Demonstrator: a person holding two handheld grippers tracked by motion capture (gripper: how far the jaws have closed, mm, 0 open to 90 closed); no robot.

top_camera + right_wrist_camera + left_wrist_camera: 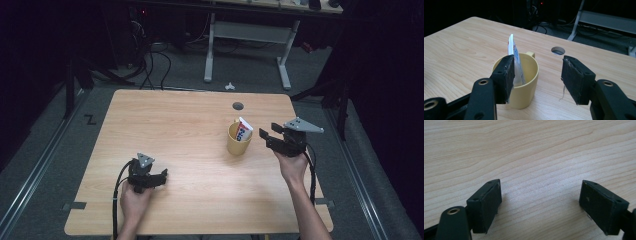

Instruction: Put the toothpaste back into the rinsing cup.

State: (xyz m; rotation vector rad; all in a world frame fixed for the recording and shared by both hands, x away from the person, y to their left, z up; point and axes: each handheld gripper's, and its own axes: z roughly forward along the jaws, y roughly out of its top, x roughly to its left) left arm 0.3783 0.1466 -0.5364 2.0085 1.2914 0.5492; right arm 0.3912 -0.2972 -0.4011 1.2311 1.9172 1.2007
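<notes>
On the wooden table (pixel 165 125), the right gripper (pixel 267 134) hangs with jaws apart just right of the yellow mug (pixel 238 142) holding a tube (pixel 244 130), while the left gripper (pixel 164 175) rests near the front edge, jaws also apart and holding nothing.

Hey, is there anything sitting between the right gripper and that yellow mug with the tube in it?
Nothing visible. The right gripper is open, just right of the yellow mug, with bare table between them. In the right gripper view the mug sits directly ahead of the jaws, the tube standing upright inside it.
</notes>
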